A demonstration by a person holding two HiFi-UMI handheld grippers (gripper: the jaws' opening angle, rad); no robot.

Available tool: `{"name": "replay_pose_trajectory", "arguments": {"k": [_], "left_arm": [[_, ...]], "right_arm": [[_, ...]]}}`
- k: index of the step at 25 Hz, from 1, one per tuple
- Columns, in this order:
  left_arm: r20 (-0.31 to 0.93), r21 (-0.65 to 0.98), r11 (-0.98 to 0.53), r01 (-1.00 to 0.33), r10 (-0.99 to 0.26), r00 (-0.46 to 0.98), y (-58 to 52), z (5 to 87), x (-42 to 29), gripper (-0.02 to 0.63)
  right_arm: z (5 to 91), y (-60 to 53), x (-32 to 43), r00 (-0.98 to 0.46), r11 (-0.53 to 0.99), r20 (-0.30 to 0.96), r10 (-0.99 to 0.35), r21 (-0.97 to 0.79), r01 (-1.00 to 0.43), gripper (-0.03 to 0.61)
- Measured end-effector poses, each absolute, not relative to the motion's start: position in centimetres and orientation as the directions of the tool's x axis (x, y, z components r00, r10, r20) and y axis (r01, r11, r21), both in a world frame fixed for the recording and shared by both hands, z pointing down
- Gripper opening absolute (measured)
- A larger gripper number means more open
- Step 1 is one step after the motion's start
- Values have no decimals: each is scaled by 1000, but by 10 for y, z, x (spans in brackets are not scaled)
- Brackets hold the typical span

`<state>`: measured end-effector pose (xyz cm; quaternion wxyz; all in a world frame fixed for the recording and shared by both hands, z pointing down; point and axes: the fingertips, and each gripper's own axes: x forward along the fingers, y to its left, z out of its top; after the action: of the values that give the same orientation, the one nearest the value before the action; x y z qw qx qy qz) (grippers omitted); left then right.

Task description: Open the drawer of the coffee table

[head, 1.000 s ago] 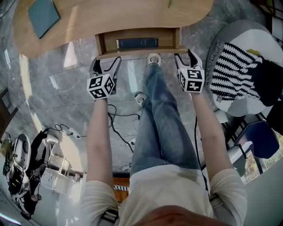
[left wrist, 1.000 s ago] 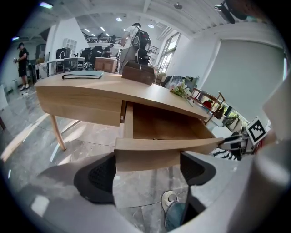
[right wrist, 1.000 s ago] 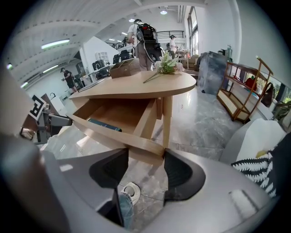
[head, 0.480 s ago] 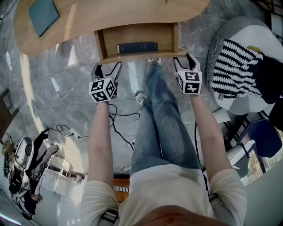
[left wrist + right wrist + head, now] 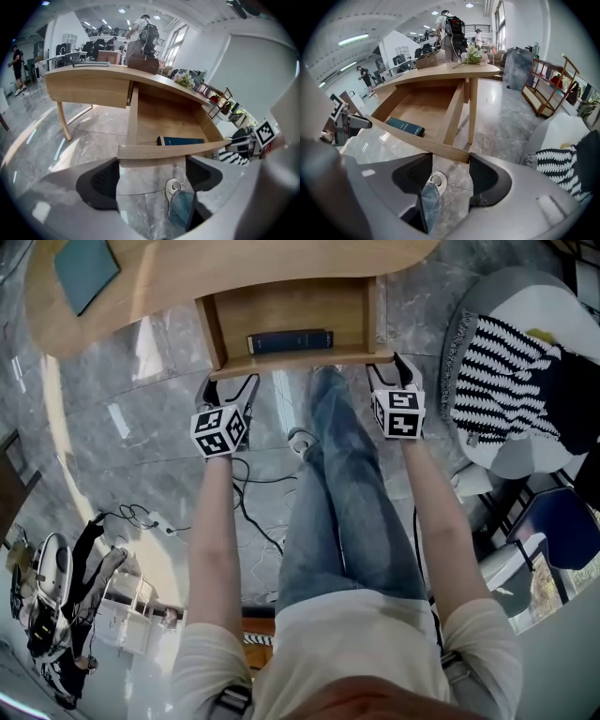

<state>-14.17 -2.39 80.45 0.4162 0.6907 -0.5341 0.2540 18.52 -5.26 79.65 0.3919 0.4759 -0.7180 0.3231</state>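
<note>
The drawer (image 5: 281, 313) stands well out from under the coffee table (image 5: 234, 263), its front board (image 5: 292, 360) the nearest edge to the person. A dark blue book (image 5: 289, 340) lies along the inside of that board, and the rest of the drawer floor is bare wood.

The left gripper (image 5: 228, 382) sits just below the board's left end and the right gripper (image 5: 389, 367) just below its right end. Both have their jaws spread. In the left gripper view the board crosses right at the jaw tips, its left corner by the left jaw. In the right gripper view the board's right corner sits in the gap between the jaws (whether either pad presses on the wood cannot be told).

Grey marble floor (image 5: 141, 437) lies open to the left of the drawer. On the right a seat with a striped cushion (image 5: 506, 381) stands near the right gripper. The person's jeans and one shoe (image 5: 300, 440) fill the space between the arms.

Only the gripper views show the table's slanted leg (image 5: 63, 119), the flowers (image 5: 471, 56) on its top, and a shelf rack (image 5: 548, 84) far to the right. The head view alone shows the teal pad (image 5: 82, 266) on the tabletop.
</note>
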Motion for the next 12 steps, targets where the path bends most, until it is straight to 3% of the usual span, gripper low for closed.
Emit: {"name": "replay_pose_trajectory", "arguments": {"k": [12], "left_arm": [[815,305,-91,-948,-491,309,-24,819,-140,451]], "right_arm": [[811,-51,186,-225,343,882,-415,-78,-936,248]]}}
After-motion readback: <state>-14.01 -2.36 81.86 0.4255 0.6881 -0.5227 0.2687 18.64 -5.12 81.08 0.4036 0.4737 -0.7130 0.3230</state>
